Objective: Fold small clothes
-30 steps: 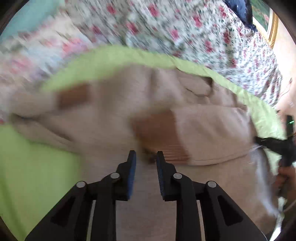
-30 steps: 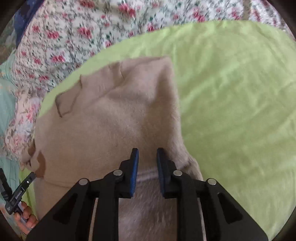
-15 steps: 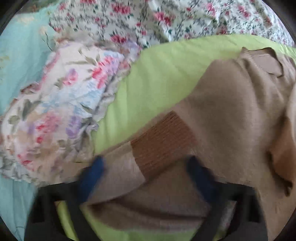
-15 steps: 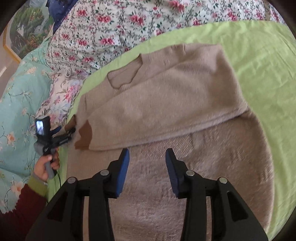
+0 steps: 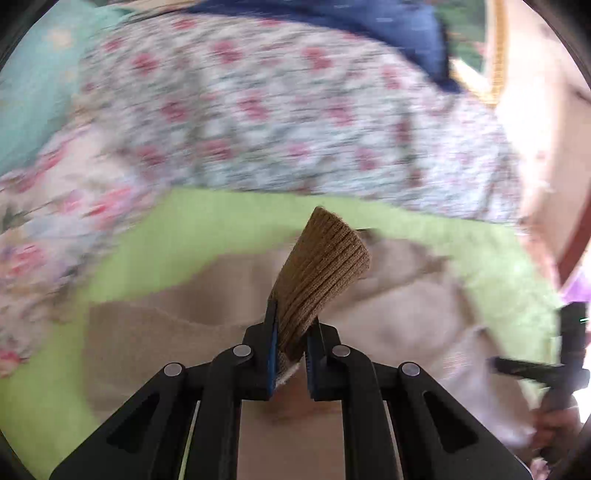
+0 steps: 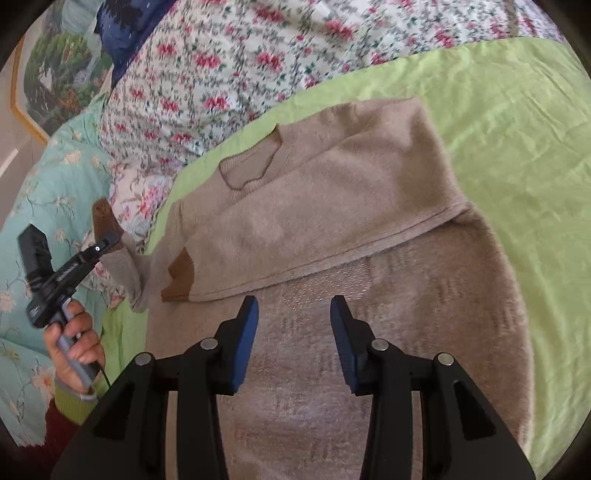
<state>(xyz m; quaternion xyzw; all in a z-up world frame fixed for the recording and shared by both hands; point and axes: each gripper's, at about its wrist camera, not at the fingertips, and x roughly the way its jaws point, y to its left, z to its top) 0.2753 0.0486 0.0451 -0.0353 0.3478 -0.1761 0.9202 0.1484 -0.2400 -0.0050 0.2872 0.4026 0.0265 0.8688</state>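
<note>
A beige knit sweater (image 6: 332,206) lies flat on a green sheet (image 6: 517,129), one sleeve folded across its chest with the brown cuff (image 6: 179,277) at the left. My left gripper (image 5: 290,332) is shut on the other sleeve's brown ribbed cuff (image 5: 321,273) and holds it up off the bed. In the right wrist view that gripper (image 6: 105,240) shows at the left, the sleeve (image 6: 122,266) hanging from it. My right gripper (image 6: 294,314) hovers open above the sweater's lower body, nothing between its fingers.
A pink-flowered quilt (image 6: 229,74) lies behind the sheet, and a turquoise flowered cover (image 6: 44,184) lies to the left. A navy cushion (image 6: 129,26) and a framed picture (image 6: 51,74) are further back. A person's hand (image 6: 79,343) grips the left tool's handle.
The left gripper opened around the sleeve cuff, then shut on it and lifted it. The right gripper opened and drew back from the sweater, so more of the garment shows.
</note>
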